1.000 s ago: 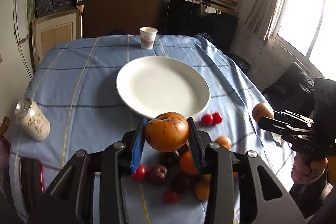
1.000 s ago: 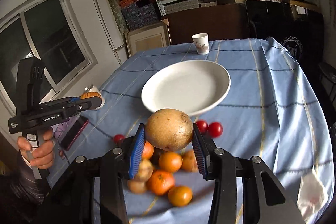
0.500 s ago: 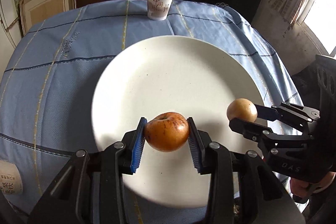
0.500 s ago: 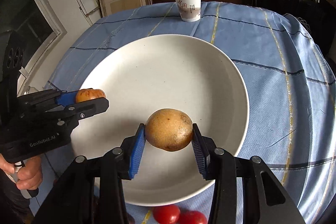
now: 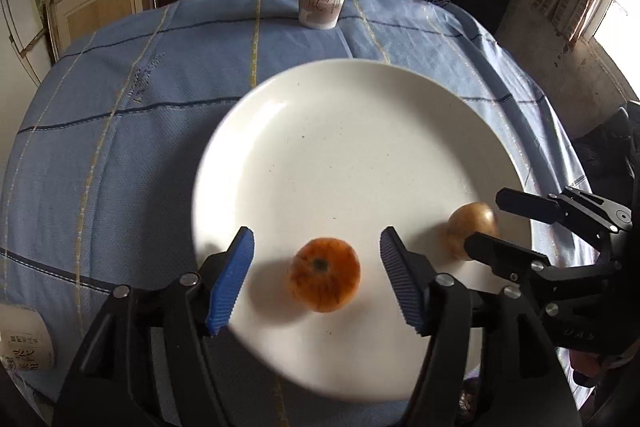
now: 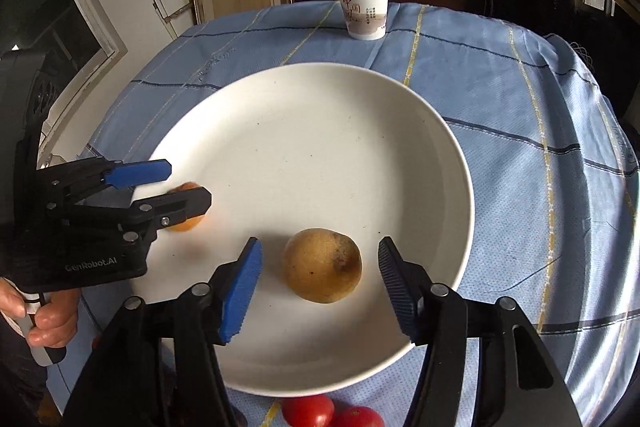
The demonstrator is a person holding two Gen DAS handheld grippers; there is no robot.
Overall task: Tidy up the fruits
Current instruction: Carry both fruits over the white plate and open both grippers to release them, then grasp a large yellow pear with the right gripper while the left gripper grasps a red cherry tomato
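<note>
1. Opening, the left gripper stood wide around the orange fruit, pads clear, at six o'clock on the plate.
2. Right gripper likewise opening around the brown fruit.
3. Two red tomatoes remained on the desk; sorting judged incomplete.

The left black two-finger gripper with ribbed blue pads points steeply downward, and its jaws are opening; a gap shows on both sides between the pads and what lies between them. The right black two-finger gripper with blue pads tilts down at much the same angle, its jaws likewise opening, with neither pad pressing on anything. The two grippers sit side by side, close together. A bare hand wraps around the left gripper's handle, fingers curled on its trigger.
</note>
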